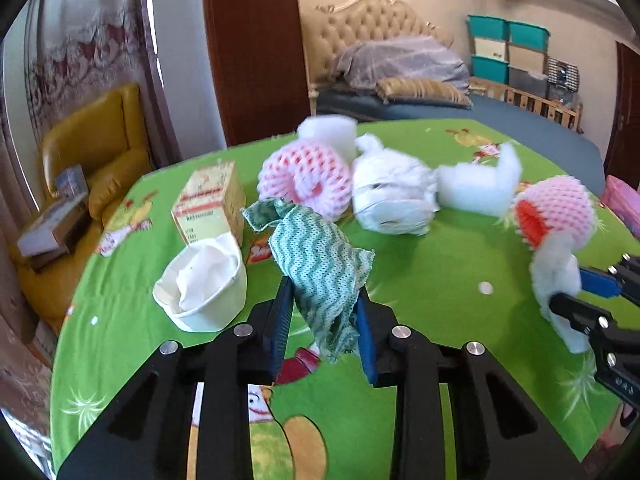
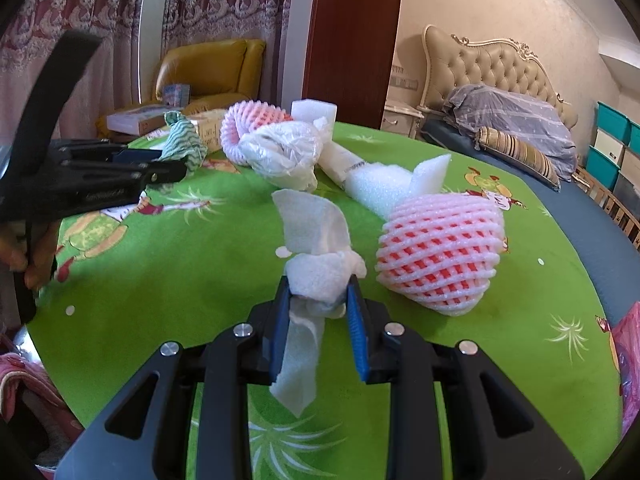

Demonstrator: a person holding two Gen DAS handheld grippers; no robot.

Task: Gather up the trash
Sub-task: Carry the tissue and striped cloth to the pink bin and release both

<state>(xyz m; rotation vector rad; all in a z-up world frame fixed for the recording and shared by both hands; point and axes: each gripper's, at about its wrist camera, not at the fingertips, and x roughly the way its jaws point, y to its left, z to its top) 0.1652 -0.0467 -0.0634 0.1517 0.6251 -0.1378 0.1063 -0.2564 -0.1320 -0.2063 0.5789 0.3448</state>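
Note:
My left gripper (image 1: 324,312) is shut on a green-and-white wavy cloth (image 1: 316,256), which hangs crumpled between the blue pads above the green tablecloth (image 1: 432,280). My right gripper (image 2: 318,300) is shut on a white foam sheet (image 2: 316,276); a strip of it dangles below the pads. A pink foam net (image 2: 440,252) lies just right of it. Farther back are a crumpled white plastic bag (image 2: 284,152), a second pink net (image 2: 248,120) and white foam pieces (image 2: 384,188). A crushed paper cup (image 1: 204,284) and a small carton (image 1: 210,204) sit left of the cloth.
The round table's edge curves close on the left and far side. A yellow armchair (image 1: 104,148) with boxes stands beyond the left edge, a bed (image 1: 400,68) behind. A pink bag (image 2: 628,360) lies at the right edge. A hand (image 2: 36,256) grips the left tool.

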